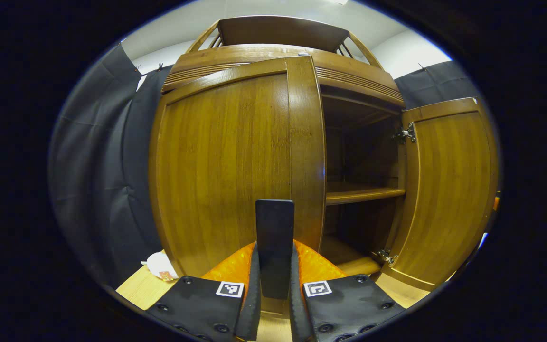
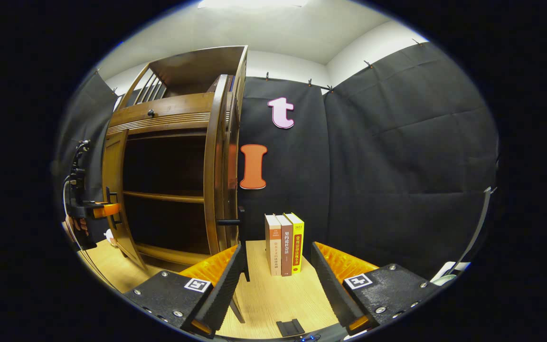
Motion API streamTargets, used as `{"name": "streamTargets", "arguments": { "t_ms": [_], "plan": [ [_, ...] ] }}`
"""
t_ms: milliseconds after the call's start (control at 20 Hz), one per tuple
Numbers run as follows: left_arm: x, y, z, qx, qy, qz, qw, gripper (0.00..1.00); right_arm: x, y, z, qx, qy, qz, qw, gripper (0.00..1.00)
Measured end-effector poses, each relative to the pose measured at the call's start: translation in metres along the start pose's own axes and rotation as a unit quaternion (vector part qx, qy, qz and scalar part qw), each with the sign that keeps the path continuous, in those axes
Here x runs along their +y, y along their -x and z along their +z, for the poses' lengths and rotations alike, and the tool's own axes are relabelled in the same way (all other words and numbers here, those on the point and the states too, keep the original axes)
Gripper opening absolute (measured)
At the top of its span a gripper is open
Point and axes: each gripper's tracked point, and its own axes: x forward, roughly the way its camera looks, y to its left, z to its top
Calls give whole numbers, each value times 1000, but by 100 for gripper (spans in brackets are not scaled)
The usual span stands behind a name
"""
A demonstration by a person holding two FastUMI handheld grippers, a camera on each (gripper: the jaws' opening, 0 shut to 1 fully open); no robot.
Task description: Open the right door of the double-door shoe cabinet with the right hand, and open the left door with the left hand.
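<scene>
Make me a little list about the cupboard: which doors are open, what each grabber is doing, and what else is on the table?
right door: swung wide open, shelf showing inside
left door: partly open
left gripper: fingers closed on the left door's dark handle
right gripper: fingers apart, holding nothing, past the right door's edge
books: three, standing upright together on the wooden table, beside the cabinet
task progress: right door done, left door in hand
</scene>
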Motion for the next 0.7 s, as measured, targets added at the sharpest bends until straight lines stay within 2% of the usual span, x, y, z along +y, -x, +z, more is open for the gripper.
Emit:
{"name": "streamTargets", "arguments": {
  "t_ms": [400,700],
  "plan": [
    [46,67,2,2,-2,20,1000,31,18,-12,1,-7,-14,2,1000,87],
    [95,109,2,-7,1,59,998,27,14,-14,-1,-4,-12,-11,1000,86]
  ]
}}
